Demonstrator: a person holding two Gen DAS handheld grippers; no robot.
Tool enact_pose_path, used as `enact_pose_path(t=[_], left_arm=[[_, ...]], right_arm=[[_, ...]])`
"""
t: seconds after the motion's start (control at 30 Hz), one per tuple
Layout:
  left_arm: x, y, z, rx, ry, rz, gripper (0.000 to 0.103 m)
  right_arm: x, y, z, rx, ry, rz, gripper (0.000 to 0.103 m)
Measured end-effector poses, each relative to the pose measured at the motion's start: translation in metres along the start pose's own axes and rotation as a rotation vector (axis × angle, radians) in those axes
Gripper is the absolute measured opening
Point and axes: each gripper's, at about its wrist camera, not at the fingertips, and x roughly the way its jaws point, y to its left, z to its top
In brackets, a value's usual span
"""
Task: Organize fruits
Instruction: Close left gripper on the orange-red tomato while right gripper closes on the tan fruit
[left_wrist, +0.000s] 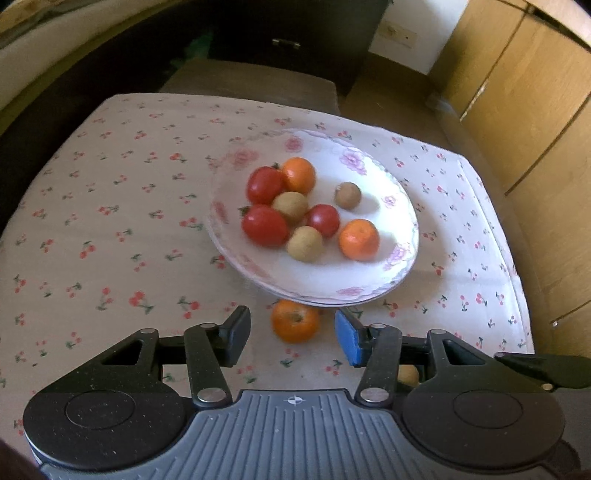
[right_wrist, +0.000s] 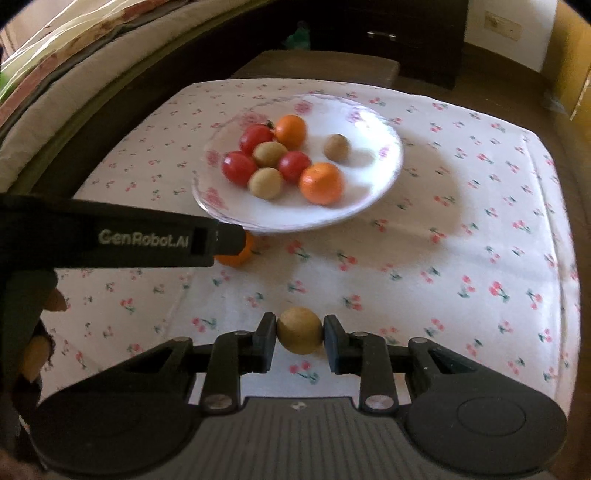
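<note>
Right gripper (right_wrist: 300, 334) fingers clamped on a brown fruit (right_wrist: 299, 331); left gripper (left_wrist: 292, 334) fingers apart around the loose orange (left_wrist: 295, 320). Orange looks round, smooth, roll-prone: grip across its widest part.

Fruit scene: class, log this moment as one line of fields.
left gripper: open, orange between fingers | right gripper: shut on brown fruit | plate: eight fruits

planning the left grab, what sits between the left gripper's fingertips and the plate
In the left wrist view, one orange lies on the cloth between the open left gripper and the plate rim, partly under it.
</note>
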Motion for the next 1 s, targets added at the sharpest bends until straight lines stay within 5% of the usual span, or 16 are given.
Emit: enact_pose_path(t=[0.17, 0.37, 1.0], left_arm=[[0.017, -0.011, -0.001, 0.031, 0.015, 0.037, 0.059], [0.023, -0.009, -0.003, 0.047, 0.007, 0.052, 0.04], [-0.026, 0.003, -0.058, 0.137, 0.046, 0.026, 0.04]], right_arm=[[0.001, -0.01, -0.001, 0.023, 0.001, 0.002, 0.03], [0.003, -0.013, -0.001, 0.034, -0.001, 0.0, 0.03], [-0.013, 0.008, -0.021, 0.006, 0.007, 0.004, 0.03]])
